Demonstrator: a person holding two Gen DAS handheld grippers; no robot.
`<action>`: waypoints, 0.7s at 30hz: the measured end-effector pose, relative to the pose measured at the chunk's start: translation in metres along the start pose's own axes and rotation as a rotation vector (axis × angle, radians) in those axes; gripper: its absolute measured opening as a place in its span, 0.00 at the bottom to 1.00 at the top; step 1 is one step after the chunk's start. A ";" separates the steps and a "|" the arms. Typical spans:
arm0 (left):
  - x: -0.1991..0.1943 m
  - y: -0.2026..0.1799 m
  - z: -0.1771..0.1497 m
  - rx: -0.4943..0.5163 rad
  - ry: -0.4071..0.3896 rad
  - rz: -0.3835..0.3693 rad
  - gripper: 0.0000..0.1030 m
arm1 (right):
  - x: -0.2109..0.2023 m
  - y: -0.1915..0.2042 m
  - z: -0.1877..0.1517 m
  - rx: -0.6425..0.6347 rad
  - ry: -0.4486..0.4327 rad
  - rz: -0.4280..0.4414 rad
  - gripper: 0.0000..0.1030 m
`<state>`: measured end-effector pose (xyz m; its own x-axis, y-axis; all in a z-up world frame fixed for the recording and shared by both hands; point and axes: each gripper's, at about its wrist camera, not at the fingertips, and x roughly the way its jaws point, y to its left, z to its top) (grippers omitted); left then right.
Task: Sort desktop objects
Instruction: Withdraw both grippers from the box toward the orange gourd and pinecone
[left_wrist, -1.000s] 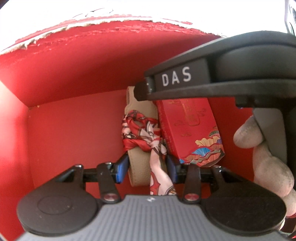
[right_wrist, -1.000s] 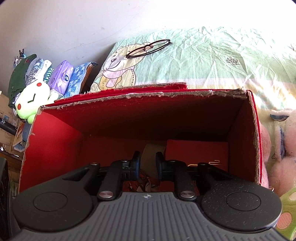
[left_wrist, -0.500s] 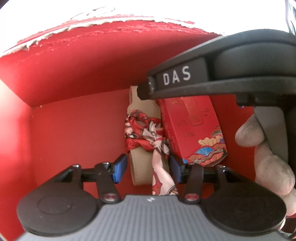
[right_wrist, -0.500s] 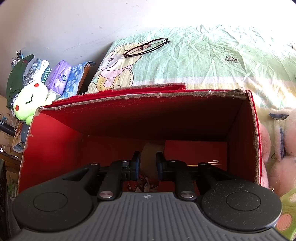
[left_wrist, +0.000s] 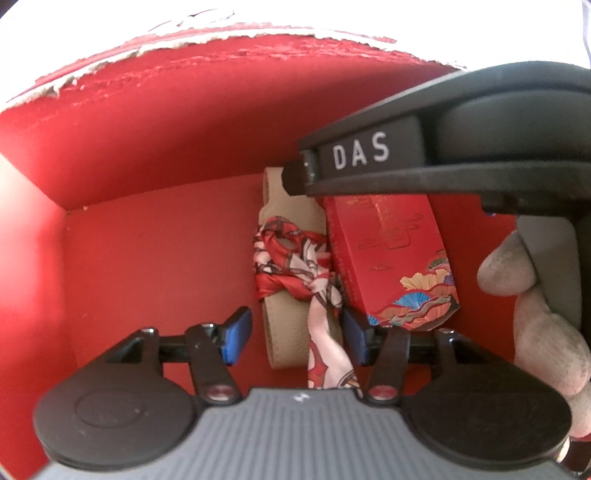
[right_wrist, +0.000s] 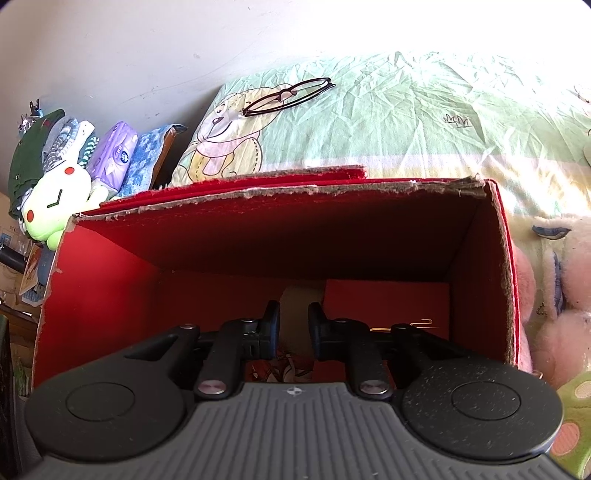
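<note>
In the left wrist view my left gripper (left_wrist: 295, 336) is inside a red box (left_wrist: 147, 258), open, its blue-padded fingers apart on either side of a beige strap (left_wrist: 284, 332) tied with a red patterned scarf (left_wrist: 295, 258). The strap lies on the box floor, free of the pads. A red decorated envelope box (left_wrist: 391, 258) lies beside it. The right gripper's body (left_wrist: 443, 155) hangs over the box at the upper right. In the right wrist view my right gripper (right_wrist: 293, 332) is above the red box (right_wrist: 476, 280), fingers nearly together with nothing between them.
A pair of glasses (right_wrist: 288, 96) lies on the green bear-print sheet (right_wrist: 406, 122) beyond the box. Plush toys (right_wrist: 561, 295) sit right of the box. A green plush (right_wrist: 55, 199) and tissue packs (right_wrist: 114, 155) are at the left by the wall.
My left gripper has opened and let go of the strap with the scarf, which now rests on the box floor. The right gripper has barely moved.
</note>
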<state>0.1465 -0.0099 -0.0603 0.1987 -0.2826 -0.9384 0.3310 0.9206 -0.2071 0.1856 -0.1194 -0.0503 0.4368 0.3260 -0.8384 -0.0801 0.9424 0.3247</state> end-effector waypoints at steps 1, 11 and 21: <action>0.000 -0.001 0.000 0.001 -0.002 0.001 0.51 | -0.001 0.000 0.000 0.000 -0.005 -0.004 0.16; -0.015 -0.005 0.003 -0.027 -0.052 -0.006 0.52 | -0.032 -0.011 -0.011 0.074 -0.105 0.024 0.21; -0.062 0.027 0.004 0.008 -0.225 0.051 0.65 | -0.096 -0.012 -0.045 0.039 -0.345 0.018 0.23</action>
<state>0.1472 0.0311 -0.0064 0.4160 -0.2896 -0.8620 0.3223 0.9334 -0.1580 0.1040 -0.1581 0.0064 0.7136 0.2921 -0.6367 -0.0592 0.9308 0.3606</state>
